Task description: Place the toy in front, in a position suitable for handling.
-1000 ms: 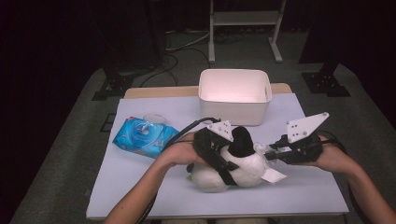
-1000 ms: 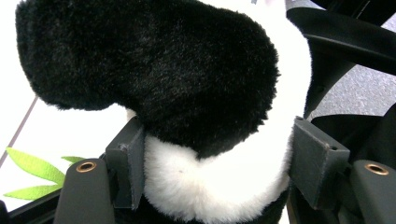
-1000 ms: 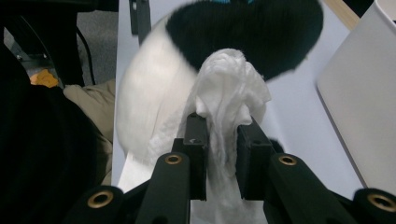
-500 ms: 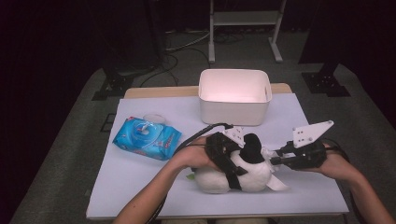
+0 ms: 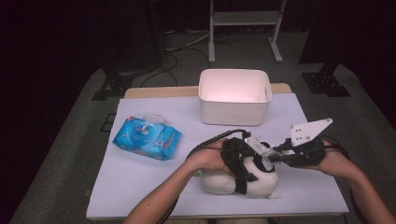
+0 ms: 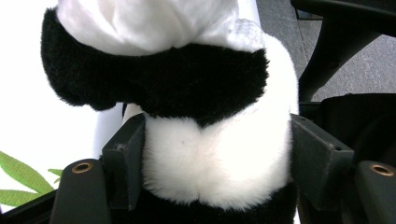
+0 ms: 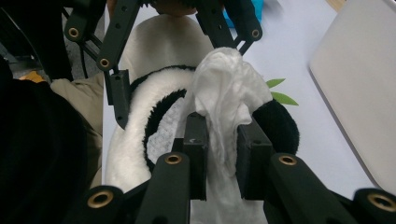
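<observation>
A black-and-white panda plush (image 5: 219,183) lies near the table's front edge. My left gripper (image 5: 240,161) reaches over it from the left. Its jaws press on both sides of the plush's white body (image 6: 215,177), below a black furry band (image 6: 187,88). My right gripper (image 5: 270,158) comes in from the right, shut on a crumpled white wipe (image 7: 224,88). The wipe rests against the plush's black-and-white fur (image 7: 154,116). One of the left gripper's fingers (image 7: 119,93) shows at the plush's far side in the right gripper view.
A white rectangular bin (image 5: 233,95) stands at the back middle of the table. A blue pack of wet wipes (image 5: 147,137) lies at the left. The white table cover (image 5: 140,186) runs to the front edge close under the plush.
My left gripper and the plush have shifted right and toward the front edge, sinking a little. The right gripper has stayed about where it was, still on the wipe.
</observation>
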